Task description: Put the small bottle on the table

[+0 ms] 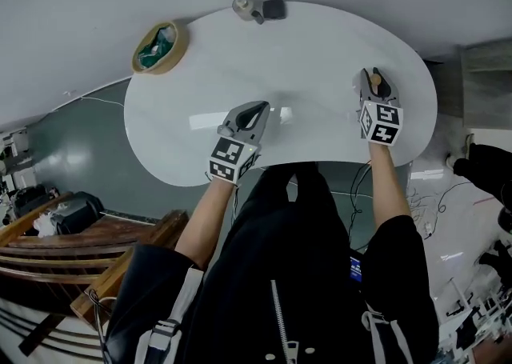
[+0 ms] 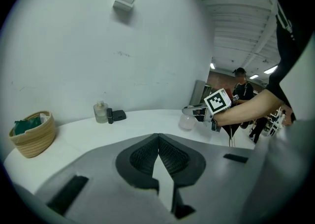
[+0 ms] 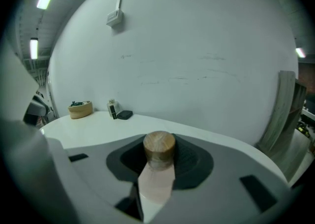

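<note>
The small bottle (image 3: 158, 150), with a pale translucent body and a round wooden cap, sits between the jaws of my right gripper (image 3: 157, 169), which is shut on it. In the head view that gripper (image 1: 374, 86) is over the right part of the white table (image 1: 320, 50), and the wooden cap (image 1: 374, 79) shows at its tip. Whether the bottle touches the tabletop I cannot tell. My left gripper (image 1: 254, 113) rests near the table's front middle. Its jaws (image 2: 158, 142) are shut with nothing in them. The right gripper (image 2: 197, 112) also shows in the left gripper view.
A woven basket (image 1: 158, 47) sits at the back left edge. A glass perfume bottle (image 1: 243, 7) and a dark case (image 1: 273, 10) stand at the far edge. A small pale translucent thing (image 2: 187, 122) shows just by the right gripper's tips. Benches and cables lie beyond the table.
</note>
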`<state>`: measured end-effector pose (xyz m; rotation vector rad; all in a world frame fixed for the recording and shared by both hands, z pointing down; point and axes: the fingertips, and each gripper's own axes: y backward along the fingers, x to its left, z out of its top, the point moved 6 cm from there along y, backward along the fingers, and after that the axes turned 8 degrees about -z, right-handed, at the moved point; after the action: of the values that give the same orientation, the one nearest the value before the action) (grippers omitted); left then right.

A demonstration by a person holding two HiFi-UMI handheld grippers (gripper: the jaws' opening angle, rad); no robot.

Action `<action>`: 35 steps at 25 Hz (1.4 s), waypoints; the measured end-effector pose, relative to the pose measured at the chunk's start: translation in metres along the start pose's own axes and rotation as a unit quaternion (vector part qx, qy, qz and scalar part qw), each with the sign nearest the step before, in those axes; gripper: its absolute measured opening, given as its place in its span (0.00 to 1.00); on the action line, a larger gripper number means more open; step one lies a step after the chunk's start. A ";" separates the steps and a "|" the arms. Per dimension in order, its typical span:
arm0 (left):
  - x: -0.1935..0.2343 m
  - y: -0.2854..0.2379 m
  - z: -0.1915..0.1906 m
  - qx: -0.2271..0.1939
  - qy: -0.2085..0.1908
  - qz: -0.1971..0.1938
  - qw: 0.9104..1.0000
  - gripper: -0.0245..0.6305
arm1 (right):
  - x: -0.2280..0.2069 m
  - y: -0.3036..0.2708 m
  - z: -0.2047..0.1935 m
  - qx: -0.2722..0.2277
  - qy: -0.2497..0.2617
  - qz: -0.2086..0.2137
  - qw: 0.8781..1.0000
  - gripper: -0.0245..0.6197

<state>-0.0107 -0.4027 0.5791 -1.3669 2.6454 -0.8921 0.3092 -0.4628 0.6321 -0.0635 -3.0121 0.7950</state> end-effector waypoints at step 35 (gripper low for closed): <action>-0.004 0.030 0.018 -0.040 -0.023 0.022 0.999 0.04 | 0.008 0.030 0.013 -0.001 -0.007 -0.003 1.000 0.35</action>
<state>-0.0254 -0.3945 0.5483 -1.3239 2.6919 -0.7488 0.3019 -0.4425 0.6060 -0.0495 -3.0240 0.7953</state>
